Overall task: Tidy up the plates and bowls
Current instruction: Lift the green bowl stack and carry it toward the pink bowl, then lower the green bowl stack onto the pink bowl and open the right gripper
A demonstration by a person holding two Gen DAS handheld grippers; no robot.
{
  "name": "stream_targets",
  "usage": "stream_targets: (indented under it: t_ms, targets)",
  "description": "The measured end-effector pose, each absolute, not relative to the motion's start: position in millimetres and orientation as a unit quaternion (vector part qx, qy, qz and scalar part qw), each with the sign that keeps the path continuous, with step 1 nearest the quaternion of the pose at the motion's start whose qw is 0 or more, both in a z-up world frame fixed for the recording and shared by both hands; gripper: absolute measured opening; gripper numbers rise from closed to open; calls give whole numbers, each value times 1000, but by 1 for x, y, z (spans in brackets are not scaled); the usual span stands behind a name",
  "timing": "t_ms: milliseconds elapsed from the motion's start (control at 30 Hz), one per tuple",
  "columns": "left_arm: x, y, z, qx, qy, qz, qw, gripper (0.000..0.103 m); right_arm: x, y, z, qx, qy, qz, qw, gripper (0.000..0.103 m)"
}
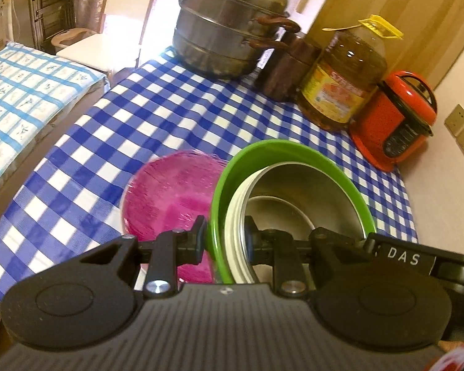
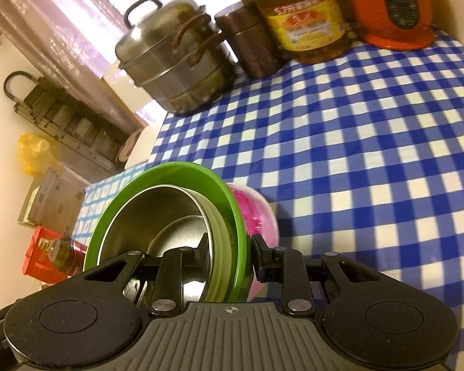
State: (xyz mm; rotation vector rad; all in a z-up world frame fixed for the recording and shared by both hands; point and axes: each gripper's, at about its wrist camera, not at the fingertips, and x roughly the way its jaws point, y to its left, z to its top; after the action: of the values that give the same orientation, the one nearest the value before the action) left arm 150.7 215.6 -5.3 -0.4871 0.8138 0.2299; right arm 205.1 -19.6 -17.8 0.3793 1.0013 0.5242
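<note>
A stack of nested bowls hangs tilted between both grippers: a green bowl (image 1: 281, 151) (image 2: 157, 170) outermost, pale ribbed bowls (image 1: 235, 216) (image 2: 219, 247) inside it, and a steel bowl (image 1: 294, 198) (image 2: 157, 216) innermost. My left gripper (image 1: 225, 235) is shut on the stack's rim at one side. On the opposite side my right gripper (image 2: 230, 247) is shut on the rim too. A translucent pink bowl (image 1: 170, 194) (image 2: 263, 213) lies blurred just behind the green bowl, over the blue checked tablecloth (image 1: 170, 114) (image 2: 355, 123). Whether it touches the stack I cannot tell.
Along the far edge stand a steel steamer pot (image 1: 229, 31) (image 2: 173, 61), a brown canister (image 1: 287, 68) (image 2: 250, 40), an oil bottle (image 1: 346, 74) (image 2: 303, 15) and a red cooker (image 1: 393, 117) (image 2: 396, 9). A second surface with a light blue cloth (image 1: 24, 86) adjoins.
</note>
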Motion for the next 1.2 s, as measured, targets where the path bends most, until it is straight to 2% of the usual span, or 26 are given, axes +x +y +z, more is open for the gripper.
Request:
stream_targets:
  t_ms: [600,1200]
  targets:
    - [190,274,-44,-246,427,126,861,22,256,43,-55,156,519,252,802,27]
    - [209,283,-79,-242,454,120,849,22,273,52,-92,159,546,237,788,27]
